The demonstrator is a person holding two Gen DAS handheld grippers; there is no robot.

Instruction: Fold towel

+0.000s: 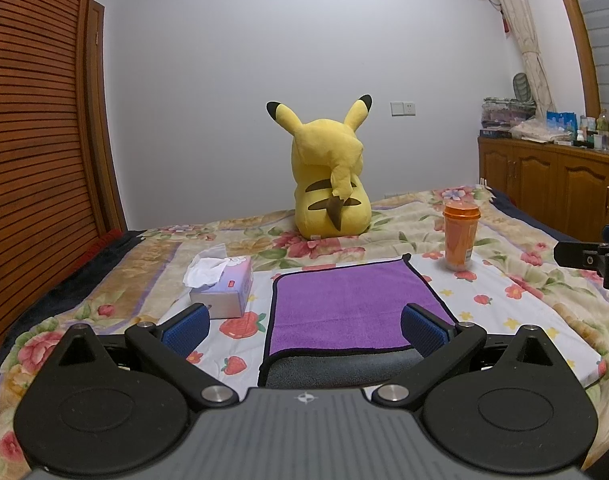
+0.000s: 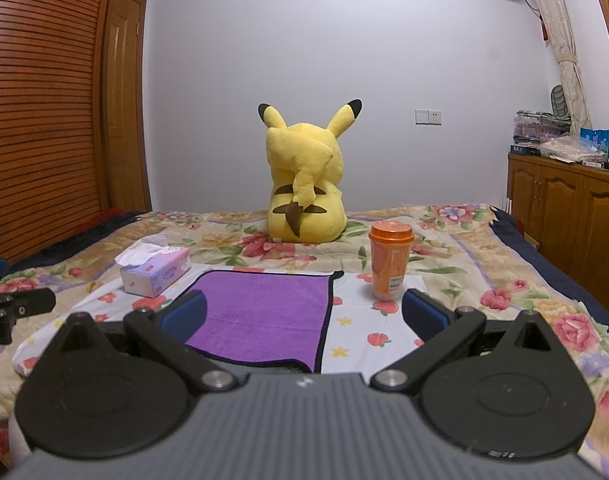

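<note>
A purple towel [image 1: 344, 304] with a black hem lies on the bed, folded over so a grey underside strip [image 1: 344, 366] shows at its near edge. It also shows in the right wrist view [image 2: 264, 312]. My left gripper [image 1: 304, 326] is open and empty, hovering over the towel's near edge with one blue pad on either side. My right gripper [image 2: 304, 316] is open and empty, above the towel's near right corner. Each gripper's black body shows at the edge of the other's view [image 1: 592, 258] [image 2: 12, 308].
A floral bedspread [image 1: 524, 300] covers the bed. A tissue box [image 1: 224, 284] sits left of the towel, an orange cup [image 1: 460, 236] to its right. A yellow plush toy [image 1: 328, 184] sits behind. A wooden cabinet [image 1: 564, 184] stands right, a slatted wardrobe [image 1: 36, 140] left.
</note>
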